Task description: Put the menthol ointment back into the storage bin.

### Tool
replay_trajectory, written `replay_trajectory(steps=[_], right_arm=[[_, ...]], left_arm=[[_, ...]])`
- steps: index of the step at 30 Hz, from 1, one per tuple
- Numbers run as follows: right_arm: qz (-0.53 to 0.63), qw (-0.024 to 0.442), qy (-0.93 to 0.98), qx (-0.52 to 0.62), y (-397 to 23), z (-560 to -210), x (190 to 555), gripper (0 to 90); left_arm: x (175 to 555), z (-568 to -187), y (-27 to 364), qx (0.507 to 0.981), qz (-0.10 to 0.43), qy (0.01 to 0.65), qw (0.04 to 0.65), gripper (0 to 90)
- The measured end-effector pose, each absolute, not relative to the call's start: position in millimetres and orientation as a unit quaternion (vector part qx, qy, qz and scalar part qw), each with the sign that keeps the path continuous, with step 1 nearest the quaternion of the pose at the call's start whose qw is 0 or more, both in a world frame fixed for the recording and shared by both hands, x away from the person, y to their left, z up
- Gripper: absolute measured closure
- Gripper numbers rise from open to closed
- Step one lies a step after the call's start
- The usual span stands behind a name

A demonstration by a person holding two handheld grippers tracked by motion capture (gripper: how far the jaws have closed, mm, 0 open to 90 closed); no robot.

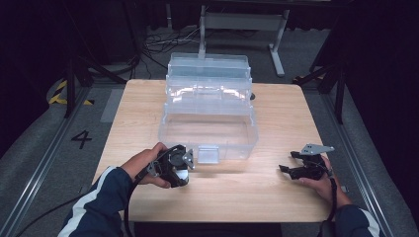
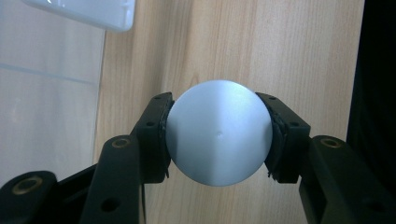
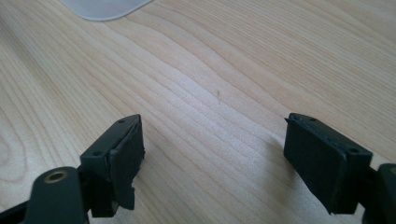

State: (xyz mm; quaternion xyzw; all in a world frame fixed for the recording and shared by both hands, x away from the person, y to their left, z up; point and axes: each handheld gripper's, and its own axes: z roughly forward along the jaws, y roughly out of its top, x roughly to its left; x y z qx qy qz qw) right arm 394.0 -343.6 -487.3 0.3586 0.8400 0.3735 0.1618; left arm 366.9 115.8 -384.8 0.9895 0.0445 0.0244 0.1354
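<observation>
Left gripper point(image 2: 219, 140), near-left of the pale woodgrain table point(image 1: 276, 192): black jaws clamped on a smooth, matte, pale grey-blue ball point(image 2: 219, 133), held just near of the clear plastic tiered box point(image 1: 207, 131). Box centre-far, lid open, glossy walls. Right gripper point(image 3: 212, 161), near-right: rubbery pads point(image 3: 126, 156) well apart, over bare wood.

A recording lab: dark curtains ring the wooden surface point(image 1: 276, 192), floor rails point(image 1: 44, 163) flank it, a taped 4 point(image 1: 81, 138) left, cables point(image 1: 163, 42) behind.
</observation>
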Motion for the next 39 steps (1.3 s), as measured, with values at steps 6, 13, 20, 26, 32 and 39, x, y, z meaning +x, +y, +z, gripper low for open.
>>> replay_trajectory(steps=[6, 13, 20, 26, 32, 39], right_arm=[[0.374, 0.161, 0.840, 0.359, -343.6, -487.3, 393.9, 20.5], [0.374, 0.161, 0.840, 0.359, -343.6, -487.3, 394.0, 20.5], [0.374, 0.161, 0.840, 0.358, -343.7, -487.4, 394.0, 20.5], [0.374, 0.161, 0.840, 0.358, -343.7, -487.4, 394.0, 20.5], [0.374, 0.161, 0.840, 0.358, -343.7, -487.4, 394.0, 20.4], [0.374, 0.161, 0.840, 0.358, -343.7, -487.4, 394.0, 20.4]], left_arm=[[367.5, -366.4, 119.4, 0.988, 0.036, 0.047, 0.144, 50.5], [373.0, -347.7, 122.2, 0.988, 0.045, 0.051, 0.142, 50.5], [378.7, -338.3, 125.6, 0.985, 0.054, 0.050, 0.156, 50.5], [383.1, -330.3, 126.8, 0.985, 0.058, 0.055, 0.153, 50.5], [387.7, -316.0, 126.5, 0.984, 0.067, 0.052, 0.158, 50.5], [399.4, -305.1, 130.8, 0.981, 0.081, 0.059, 0.168, 50.5]])
